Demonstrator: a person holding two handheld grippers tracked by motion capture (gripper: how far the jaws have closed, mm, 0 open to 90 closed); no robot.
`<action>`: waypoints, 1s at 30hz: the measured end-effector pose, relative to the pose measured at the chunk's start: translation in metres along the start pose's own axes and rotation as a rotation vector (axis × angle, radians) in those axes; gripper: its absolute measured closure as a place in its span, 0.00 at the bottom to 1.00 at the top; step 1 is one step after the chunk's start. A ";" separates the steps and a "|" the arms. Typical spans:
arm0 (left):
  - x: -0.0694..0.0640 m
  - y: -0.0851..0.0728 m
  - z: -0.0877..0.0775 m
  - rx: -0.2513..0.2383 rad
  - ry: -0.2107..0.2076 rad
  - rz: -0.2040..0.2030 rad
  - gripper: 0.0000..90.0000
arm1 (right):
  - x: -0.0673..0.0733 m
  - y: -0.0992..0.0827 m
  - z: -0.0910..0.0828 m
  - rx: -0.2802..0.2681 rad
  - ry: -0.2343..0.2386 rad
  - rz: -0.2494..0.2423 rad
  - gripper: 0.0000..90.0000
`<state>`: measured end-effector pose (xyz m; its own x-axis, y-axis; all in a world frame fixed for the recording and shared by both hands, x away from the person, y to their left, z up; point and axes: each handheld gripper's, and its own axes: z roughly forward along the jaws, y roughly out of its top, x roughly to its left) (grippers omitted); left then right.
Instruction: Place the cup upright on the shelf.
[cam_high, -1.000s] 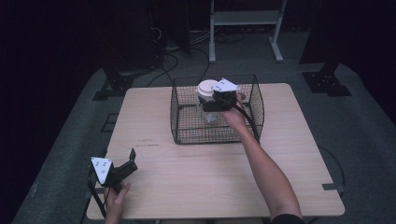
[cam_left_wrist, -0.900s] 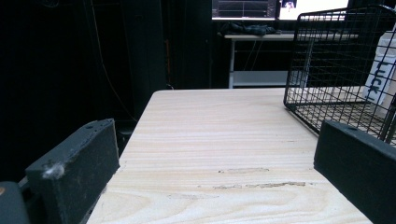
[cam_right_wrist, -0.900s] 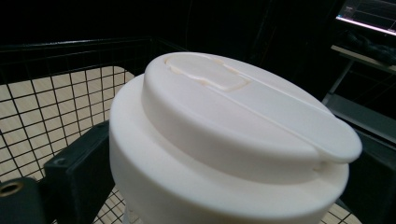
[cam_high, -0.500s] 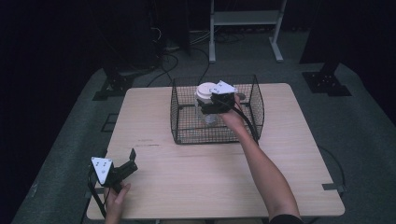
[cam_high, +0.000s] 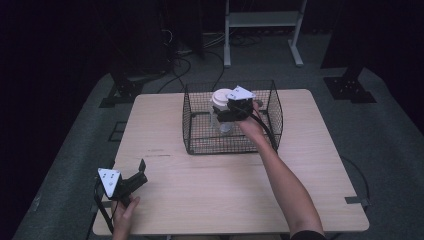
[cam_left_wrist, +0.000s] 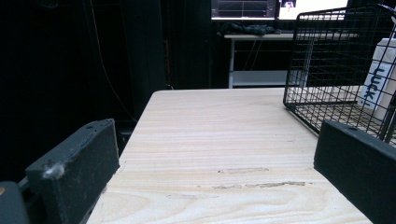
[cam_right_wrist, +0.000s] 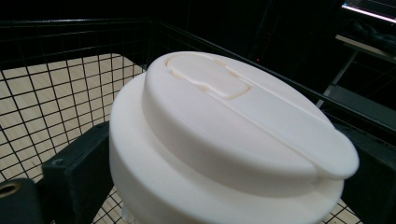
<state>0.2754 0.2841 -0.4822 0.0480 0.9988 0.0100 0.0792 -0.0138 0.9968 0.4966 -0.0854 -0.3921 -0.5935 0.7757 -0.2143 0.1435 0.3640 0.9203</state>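
How it handles: The cup (cam_high: 221, 111) is judged to be light and a bit soft, so it could be squashed if it is squeezed hard. The smooth side may be slippery. If a drink is inside, it could be spilled when the cup is tipped; what is inside cannot be seen.

Where to hold: The best place is judged to be just under the lid (cam_right_wrist: 233, 135), where the cup is stiffest. The lid itself should not be pulled, as it may pop off.

How it looks: A pale cup with a round white lid is seen. A raised flap is seen on top of the lid. Dark letters are printed on the side, seen through the wire in the left gripper view.

Where it is: The cup is kept upright inside the black wire basket (cam_high: 272, 114), at the far side of the worktop (cam_high: 210, 185).

Right gripper (cam_high: 231, 111): Its fingers (cam_right_wrist: 77, 175) are set on both sides of the cup, just under the lid, and the cup is gripped.

Left gripper (cam_high: 131, 181): It is held low at the near left corner of the worktop, well apart from the basket. Its fingers (cam_left_wrist: 74, 172) are spread wide and nothing is held.
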 end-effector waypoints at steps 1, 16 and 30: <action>0.000 0.000 0.000 0.000 0.000 0.000 0.00 | 0.000 0.000 0.000 0.000 0.000 0.000 0.04; 0.000 0.000 0.000 0.001 0.000 0.000 0.00 | 0.001 0.003 -0.001 -0.020 -0.016 -0.009 0.03; 0.000 0.000 0.000 0.001 0.000 0.003 0.00 | 0.000 0.014 -0.010 -0.070 -0.014 0.004 0.04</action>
<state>0.2754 0.2840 -0.4822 0.0478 0.9988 0.0128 0.0803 -0.0166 0.9966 0.4906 -0.0850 -0.3759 -0.5819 0.7843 -0.2150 0.0895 0.3246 0.9416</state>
